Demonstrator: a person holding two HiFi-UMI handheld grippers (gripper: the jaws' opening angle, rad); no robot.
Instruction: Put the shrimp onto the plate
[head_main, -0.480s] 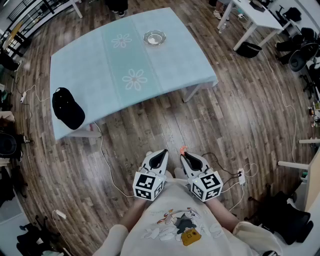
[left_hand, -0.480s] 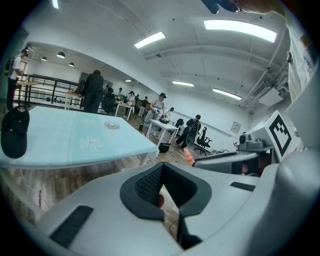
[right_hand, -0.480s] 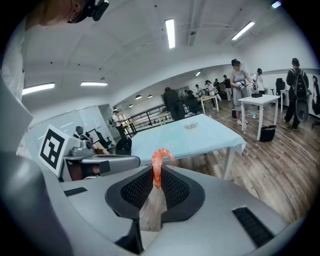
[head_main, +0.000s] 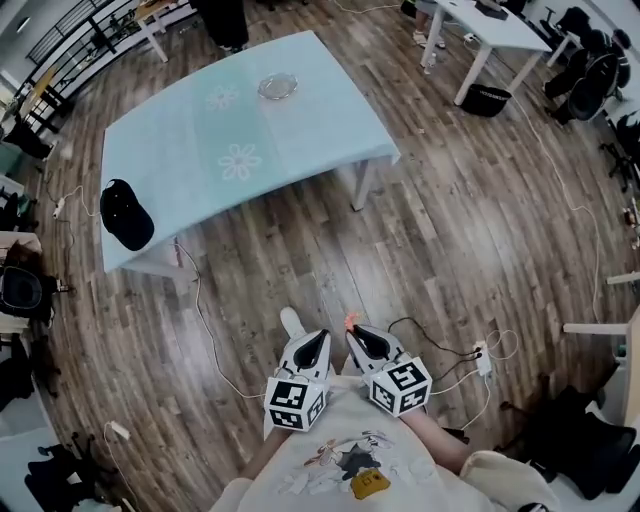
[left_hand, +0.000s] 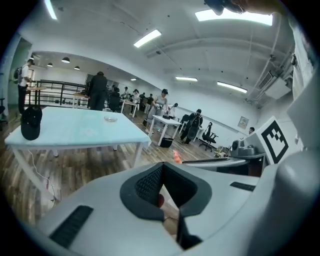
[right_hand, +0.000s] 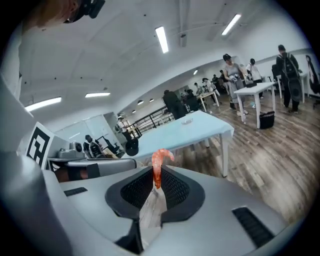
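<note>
Right gripper (head_main: 356, 334) pinches shrimp (right_hand: 159, 160) beside closed left gripper (head_main: 318, 343).

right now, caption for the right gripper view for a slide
Right hand-held gripper shut on a shrimp, table and plate ahead.

A pale blue table (head_main: 312, 132) carries a glass plate (head_main: 277, 86) and black cap (head_main: 126, 215).

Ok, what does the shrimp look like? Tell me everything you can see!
The shrimp is small, orange-pink and glossy, maybe plastic, with a curled, hooked top end. It stands upright, pinched at its lower end between the black ribbed pads of the right hand-held gripper, and touches nothing else. It is held above the wooden floor, well away from the blue table.
</note>
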